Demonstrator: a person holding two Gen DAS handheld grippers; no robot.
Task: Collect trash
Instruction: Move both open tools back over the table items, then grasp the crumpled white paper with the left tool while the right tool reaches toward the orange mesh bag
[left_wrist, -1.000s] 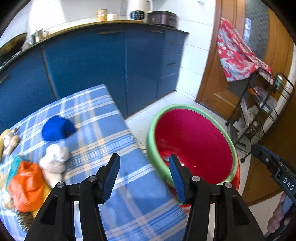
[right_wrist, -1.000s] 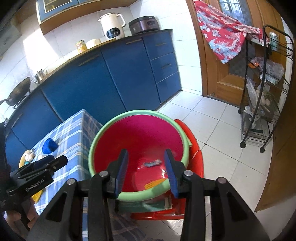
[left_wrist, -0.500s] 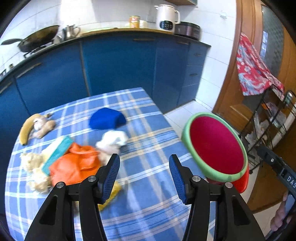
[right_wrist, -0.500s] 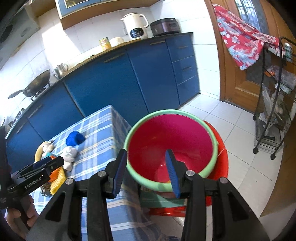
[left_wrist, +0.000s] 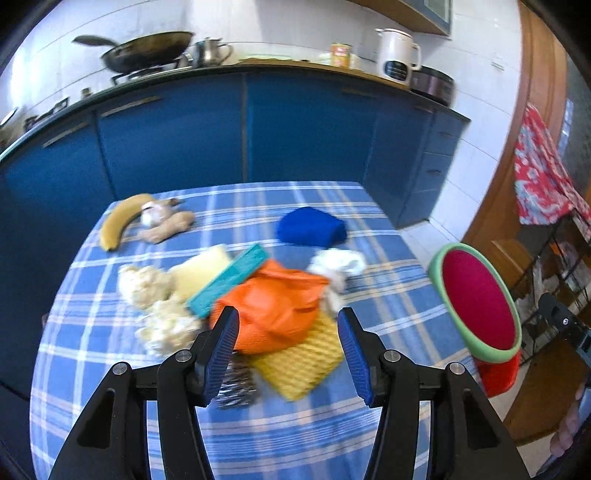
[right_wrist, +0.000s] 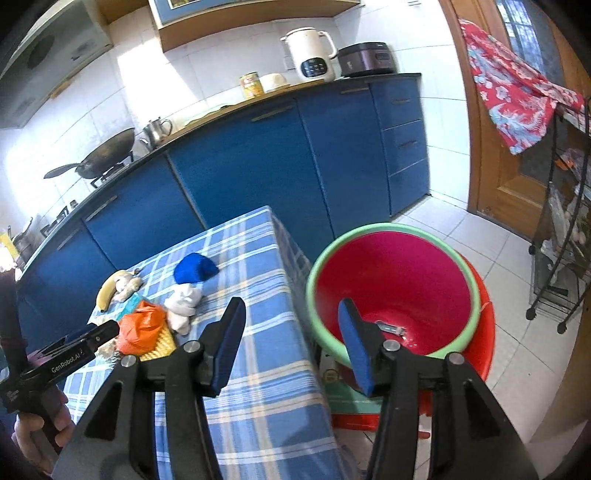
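Trash lies in a heap on the blue plaid table (left_wrist: 369, 325): an orange bag (left_wrist: 273, 306), a yellow mesh cloth (left_wrist: 306, 362), a teal strip (left_wrist: 229, 277), white tissue (left_wrist: 338, 264), a blue wad (left_wrist: 312, 227) and crumpled cream paper (left_wrist: 151, 288). My left gripper (left_wrist: 288, 347) is open and empty, just in front of the orange bag. My right gripper (right_wrist: 291, 343) is open and empty, above the table's right edge beside the red basin with a green rim (right_wrist: 391, 280), which holds a few scraps.
A banana (left_wrist: 118, 221) and ginger (left_wrist: 166, 229) lie at the table's far left. A steel scourer (left_wrist: 236, 387) lies by my left finger. Blue cabinets (left_wrist: 258, 125) stand behind. A wire rack (right_wrist: 561, 258) and wooden door (right_wrist: 498, 177) are at the right.
My left gripper has swung left from the basin to face the trash heap and moved closer to it. My right gripper has pulled back from the basin toward the table edge.
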